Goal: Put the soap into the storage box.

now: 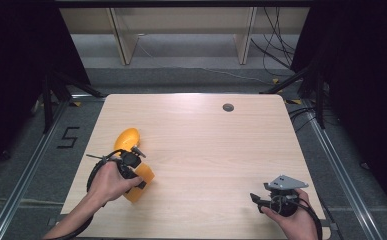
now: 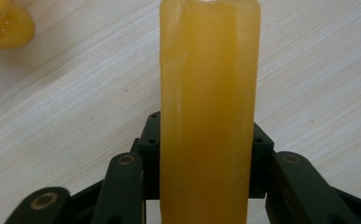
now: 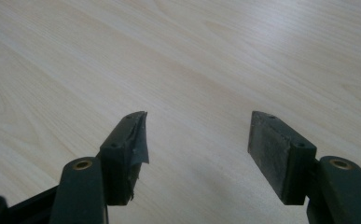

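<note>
High view: pale wooden table (image 1: 206, 150) fills the middle of the frame, dark floor and black curtains around it. Two orange-yellow pieces lie at centre left. One, a rounded orange piece (image 1: 126, 138), rests on the wood just above the left gripper (image 1: 140, 176). The other, a flat-sided orange block (image 1: 140, 186), sits under that gripper, lower in the frame, partly covered by the left hand (image 1: 110, 181) and the gripper body.

Left gripper view — the block (image 2: 209, 112) stands up the middle of the frame, both black jaws pressed against its sides, so the tool is pinching it. The rounded piece (image 2: 3, 25) shows at the upper left corner, apart from the block, bare wood between them.

Right gripper (image 1: 257, 199) sits at lower right of the high view, held by the right hand (image 1: 292, 220), a grey three-cornered plate on top. Well apart from both orange pieces. In the right gripper view its jaws stand spread with bare table (image 3: 192, 60) between them (image 3: 199, 135); the left pad's covering looks torn and peeled.

Other things: a small dark round grommet (image 1: 228, 107) near the far edge of the table, upper centre right. A taped figure 5 (image 1: 69, 137) on the floor at left. Cables (image 1: 276, 47) trail across the floor at upper right. Light wooden shelving legs (image 1: 123, 37) at the top of the frame.

Counts: two orange pieces, two grippers, one grommet, one floor mark. Nothing lies between the two grippers — open wood.
</note>
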`<state>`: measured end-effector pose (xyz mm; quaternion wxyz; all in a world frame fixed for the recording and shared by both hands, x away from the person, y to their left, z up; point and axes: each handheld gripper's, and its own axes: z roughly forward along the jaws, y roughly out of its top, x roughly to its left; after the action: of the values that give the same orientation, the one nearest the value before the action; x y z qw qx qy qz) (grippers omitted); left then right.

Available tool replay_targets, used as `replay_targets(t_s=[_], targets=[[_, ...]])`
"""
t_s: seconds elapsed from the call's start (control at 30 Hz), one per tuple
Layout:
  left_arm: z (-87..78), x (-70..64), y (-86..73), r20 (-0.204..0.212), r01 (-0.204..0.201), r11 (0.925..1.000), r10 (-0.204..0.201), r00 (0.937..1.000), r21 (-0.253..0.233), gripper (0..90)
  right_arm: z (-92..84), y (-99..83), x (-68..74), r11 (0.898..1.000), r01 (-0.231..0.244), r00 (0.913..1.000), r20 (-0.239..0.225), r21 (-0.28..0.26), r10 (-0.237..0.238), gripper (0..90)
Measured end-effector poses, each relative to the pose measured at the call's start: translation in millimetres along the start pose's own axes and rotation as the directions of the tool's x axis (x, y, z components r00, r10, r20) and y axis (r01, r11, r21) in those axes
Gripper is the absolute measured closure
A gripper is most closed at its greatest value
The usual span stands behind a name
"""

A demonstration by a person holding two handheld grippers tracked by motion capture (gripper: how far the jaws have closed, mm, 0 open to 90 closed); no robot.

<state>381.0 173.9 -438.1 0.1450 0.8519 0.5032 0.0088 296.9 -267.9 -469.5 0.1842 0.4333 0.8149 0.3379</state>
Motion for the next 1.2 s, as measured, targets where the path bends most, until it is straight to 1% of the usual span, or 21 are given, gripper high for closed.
replay_targets(t_s=[0.07,0.1,0.17,0.23,0.27,0.3,0.33,0.37,0.4,0.6,0.63,0.67,0.73,0.8,0.83,0.87,0.9,1.0,1.03,1.1,1.2], targets=[[-1.8,0.9,1.2,-0.007,0.010,1.0000,-0.010,0.9999,-0.001,60.5,-0.1,0.3,0.6,1.000,-0.012,0.9999,-0.003,0.004,0.012,38.0],[-3.5,4.2,3.1,-0.032,-0.037,0.9993,0.037,0.9988,-0.001,60.5,0.1,0.3,1.0,1.000,-0.017,0.9998,-0.005,0.006,0.017,38.0],[-4.4,3.4,3.9,-0.035,0.019,0.9998,-0.020,0.9992,-0.006,60.5,-0.6,0.4,2.8,0.999,-0.034,0.9994,-0.002,0.012,0.034,38.0],[-6.1,6.0,5.7,-0.047,0.036,0.9993,-0.036,0.9982,-0.011,60.5,-0.5,0.3,2.4,1.000,-0.029,0.9996,-0.004,0.007,0.029,38.0],[-7.1,7.2,6.5,-0.055,0.040,0.9992,-0.040,0.9977,-0.010,60.5,0.6,0.0,-1.0,1.000,0.022,0.9998,0.002,-0.010,-0.022,38.0],[-8.2,7.7,7.1,-0.062,0.051,0.9986,-0.052,0.9967,-0.010,60.5,0.8,0.0,-1.4,1.000,0.026,0.9997,0.002,-0.014,-0.026,38.0],[-8.8,9.5,7.7,-0.067,0.040,0.9991,-0.040,0.9969,-0.015,60.5,0.5,-0.4,1.1,1.000,-0.009,1.0000,0.001,-0.007,0.009,38.0],[-10.4,10.1,8.4,-0.077,0.053,0.9985,-0.054,0.9956,-0.014,60.5,0.3,-0.4,1.2,1.000,-0.011,0.9999,-0.001,-0.005,0.011,38.0],[-11.1,11.0,8.8,-0.080,0.062,0.9980,-0.063,0.9948,-0.015,60.5,0.3,0.1,-0.8,1.000,0.017,0.9999,0.002,-0.009,-0.017,38.0],[-15.6,17.6,11.6,-0.090,0.080,0.9965,-0.082,0.9926,-0.023,60.5,0.5,0.4,-1.1,1.000,0.015,0.9999,-0.003,-0.016,-0.015,38.0],[-15.4,16.8,11.3,-0.092,0.100,0.9945,-0.102,0.9905,-0.029,60.5,2.4,0.3,-2.2,0.999,0.029,0.9993,-0.023,-0.026,-0.030,38.0],[-15.2,19.1,11.4,-0.099,0.076,0.9964,-0.079,0.9919,-0.038,60.5,2.4,0.4,-2.2,0.999,0.029,0.9993,-0.023,-0.027,-0.030,38.0],[-15.6,20.5,12.1,-0.099,0.085,0.9956,-0.089,0.9911,-0.039,60.5,1.8,0.2,-1.4,1.000,0.015,0.9997,-0.018,-0.025,-0.015,38.0],[-15.8,22.8,12.6,-0.100,0.078,0.9963,-0.081,0.9916,-0.037,60.5,1.7,0.3,-1.5,1.000,0.014,0.9998,-0.016,-0.026,-0.014,38.0],[-16.2,25.1,13.3,-0.101,0.069,0.9972,-0.071,0.9923,-0.031,60.5,0.7,0.1,-0.2,1.000,-0.007,0.9999,-0.014,-0.011,0.007,38.0],[-18.1,26.3,14.6,-0.100,0.072,0.9974,-0.072,0.9923,-0.007,60.5,0.7,0.1,-0.2,1.000,-0.007,0.9999,-0.014,-0.011,0.007,38.0],[-17.8,27.1,14.4,-0.101,0.073,0.9973,-0.073,0.9922,-0.010,60.5,1.1,0.2,-0.7,1.000,0.001,0.9999,-0.015,-0.017,-0.001,38.0],[-17.9,30.7,15.7,-0.098,0.082,0.9966,-0.082,0.9918,-0.005,60.5,1.7,0.2,-1.6,1.000,0.017,0.9998,-0.013,-0.025,-0.017,38.0],[-16.4,29.0,14.5,-0.097,0.116,0.9929,-0.118,0.9883,-0.024,60.5,1.7,0.2,-1.6,1.000,0.017,0.9998,-0.013,-0.025,-0.017,38.0],[-18.4,30.3,15.8,-0.098,0.122,0.9926,-0.121,0.9878,0.000,60.5,-0.1,0.7,0.1,1.000,-0.011,0.9999,-0.006,-0.013,0.011,38.0],[-19.2,31.7,16.3,-0.103,0.135,0.9907,-0.136,0.9854,-0.012,60.5,-1.6,0.9,0.7,1.000,-0.021,0.9998,-0.001,-0.001,0.021,38.1]])
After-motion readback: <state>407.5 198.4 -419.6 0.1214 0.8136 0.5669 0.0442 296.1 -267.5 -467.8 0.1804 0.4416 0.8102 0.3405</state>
